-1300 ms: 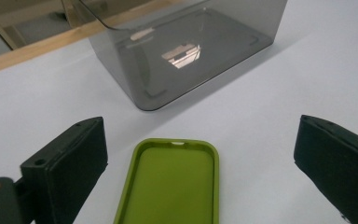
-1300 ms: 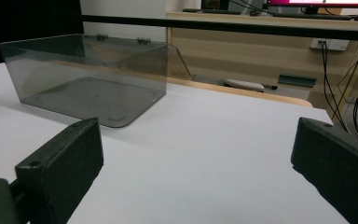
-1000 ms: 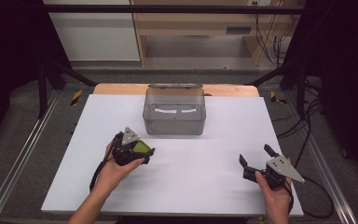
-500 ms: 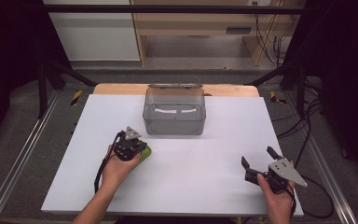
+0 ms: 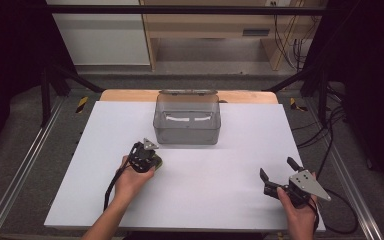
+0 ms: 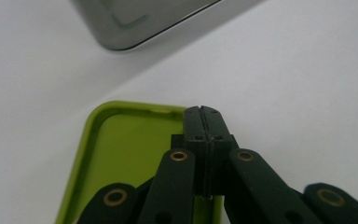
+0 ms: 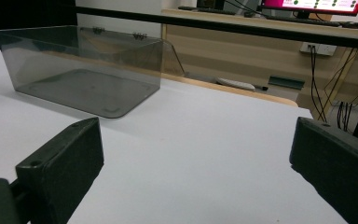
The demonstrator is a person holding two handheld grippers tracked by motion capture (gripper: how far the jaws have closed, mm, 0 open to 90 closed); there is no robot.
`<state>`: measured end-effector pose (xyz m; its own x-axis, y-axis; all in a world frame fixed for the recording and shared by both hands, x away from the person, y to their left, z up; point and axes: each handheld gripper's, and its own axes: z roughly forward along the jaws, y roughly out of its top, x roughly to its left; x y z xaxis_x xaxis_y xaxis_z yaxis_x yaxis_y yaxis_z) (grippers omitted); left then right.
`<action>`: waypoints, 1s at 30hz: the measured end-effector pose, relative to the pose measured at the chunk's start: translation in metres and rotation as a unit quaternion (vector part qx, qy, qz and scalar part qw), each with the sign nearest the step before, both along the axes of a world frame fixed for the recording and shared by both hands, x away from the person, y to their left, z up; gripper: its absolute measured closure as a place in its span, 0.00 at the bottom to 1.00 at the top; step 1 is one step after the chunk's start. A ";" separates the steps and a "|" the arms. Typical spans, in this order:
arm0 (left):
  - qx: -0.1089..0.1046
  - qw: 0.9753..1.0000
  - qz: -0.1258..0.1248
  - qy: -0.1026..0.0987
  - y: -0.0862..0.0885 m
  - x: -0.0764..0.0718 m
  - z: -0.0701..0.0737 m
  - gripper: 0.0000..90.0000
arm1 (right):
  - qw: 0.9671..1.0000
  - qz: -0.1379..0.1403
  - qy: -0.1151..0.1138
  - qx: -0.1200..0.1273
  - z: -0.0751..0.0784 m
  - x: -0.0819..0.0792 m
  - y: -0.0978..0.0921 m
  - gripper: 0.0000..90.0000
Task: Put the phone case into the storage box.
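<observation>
Left gripper view shows our left gripper [image 6: 203, 112] pinched fully together on the far rim of a green lid [image 6: 121, 154] lying flat on the worktop [image 6: 307, 70]; such a thin bite could slip. Beyond sits the clear box [image 6: 135, 23], cut off. Our right gripper [image 7: 196, 158] gapes wide, holding nothing.

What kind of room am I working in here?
Probably a lab or test workshop: a white table framed by metal rails, loose cables on the floor, and a monitor on a wooden bench behind.
</observation>
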<state>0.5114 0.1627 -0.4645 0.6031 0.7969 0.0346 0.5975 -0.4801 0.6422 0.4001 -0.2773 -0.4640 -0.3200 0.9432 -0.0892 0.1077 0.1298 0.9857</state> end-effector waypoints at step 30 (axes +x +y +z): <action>-0.050 0.978 -0.198 0.032 -0.177 -0.058 -0.005 1.00 | 1.000 -0.010 0.014 0.005 -0.002 0.001 -0.006 0.03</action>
